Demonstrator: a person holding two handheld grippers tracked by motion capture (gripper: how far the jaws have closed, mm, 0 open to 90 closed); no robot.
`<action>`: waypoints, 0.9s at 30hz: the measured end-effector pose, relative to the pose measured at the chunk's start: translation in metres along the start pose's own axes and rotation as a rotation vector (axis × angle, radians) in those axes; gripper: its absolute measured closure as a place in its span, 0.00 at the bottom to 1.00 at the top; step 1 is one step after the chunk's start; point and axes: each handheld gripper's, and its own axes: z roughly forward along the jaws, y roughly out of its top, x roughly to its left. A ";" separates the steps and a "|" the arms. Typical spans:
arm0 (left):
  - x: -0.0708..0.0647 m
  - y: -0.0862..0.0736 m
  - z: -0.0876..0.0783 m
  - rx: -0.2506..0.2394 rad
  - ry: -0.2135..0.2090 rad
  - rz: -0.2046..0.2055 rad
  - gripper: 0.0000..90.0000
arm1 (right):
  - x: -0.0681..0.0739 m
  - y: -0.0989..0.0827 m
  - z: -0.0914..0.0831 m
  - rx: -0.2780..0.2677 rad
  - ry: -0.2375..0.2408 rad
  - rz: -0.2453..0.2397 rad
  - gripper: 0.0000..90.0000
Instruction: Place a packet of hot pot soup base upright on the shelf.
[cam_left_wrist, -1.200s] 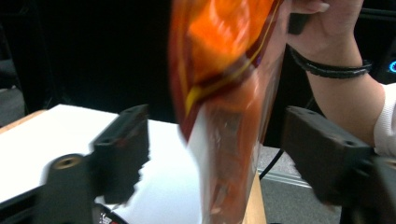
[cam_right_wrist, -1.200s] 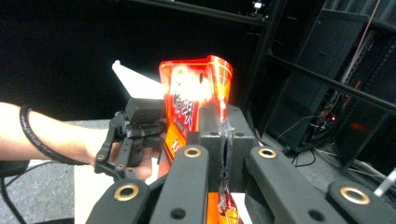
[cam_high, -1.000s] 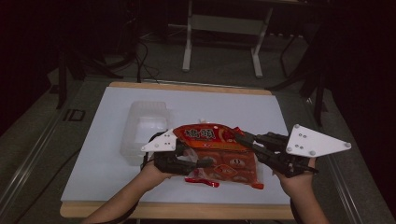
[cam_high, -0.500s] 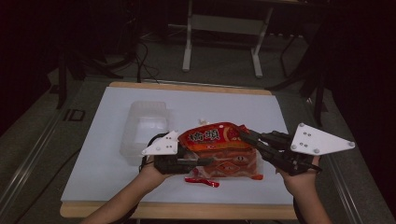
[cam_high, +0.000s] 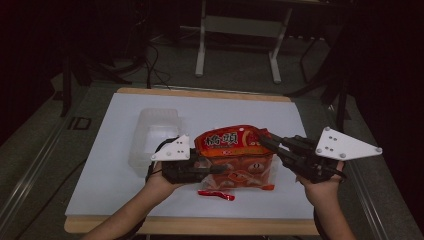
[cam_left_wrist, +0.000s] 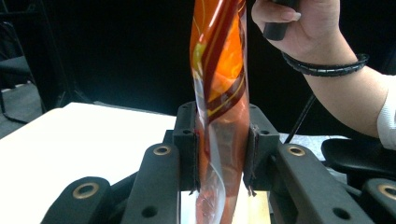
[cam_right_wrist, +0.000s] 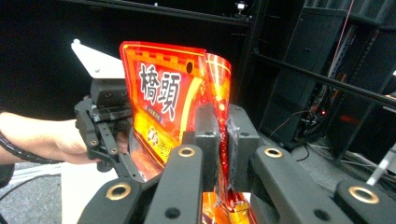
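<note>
A red-orange snack bag (cam_high: 235, 150) with white characters is held up off the white table (cam_high: 115, 175) between both grippers. My left gripper (cam_high: 217, 170) grips its lower left part. In the left gripper view, its pads (cam_left_wrist: 250, 154) press the bag (cam_left_wrist: 219, 70) from both sides, its jaws having just been closing on it. My right gripper (cam_high: 262, 139) pinches the bag's upper right edge. In the right gripper view, the jaws (cam_right_wrist: 227, 140) are shut on that edge of the bag (cam_right_wrist: 163, 102), with the left gripper (cam_right_wrist: 107, 135) beyond it.
A clear plastic tub (cam_high: 152, 135) stands on the table just left of the left gripper. A small red strip (cam_high: 216, 194) lies on the table under the bag, near the front edge. Dark stands and cables lie beyond the table's far edge.
The bag has been lifted from lying spread and flat to standing more upright between the grippers. The left jaws have closed on it. Both hands stayed about where they were.
</note>
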 end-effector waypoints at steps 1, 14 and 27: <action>0.000 0.001 -0.001 0.000 0.000 -0.001 0.80 | 0.000 0.001 -0.001 -0.001 -0.002 -0.003 0.94; 0.002 0.020 -0.016 -0.044 0.095 0.030 0.80 | -0.009 0.000 -0.014 -0.062 -0.070 0.059 0.61; 0.018 0.038 -0.040 -0.111 0.224 0.034 0.80 | -0.011 -0.010 -0.015 -0.065 -0.099 0.109 0.22</action>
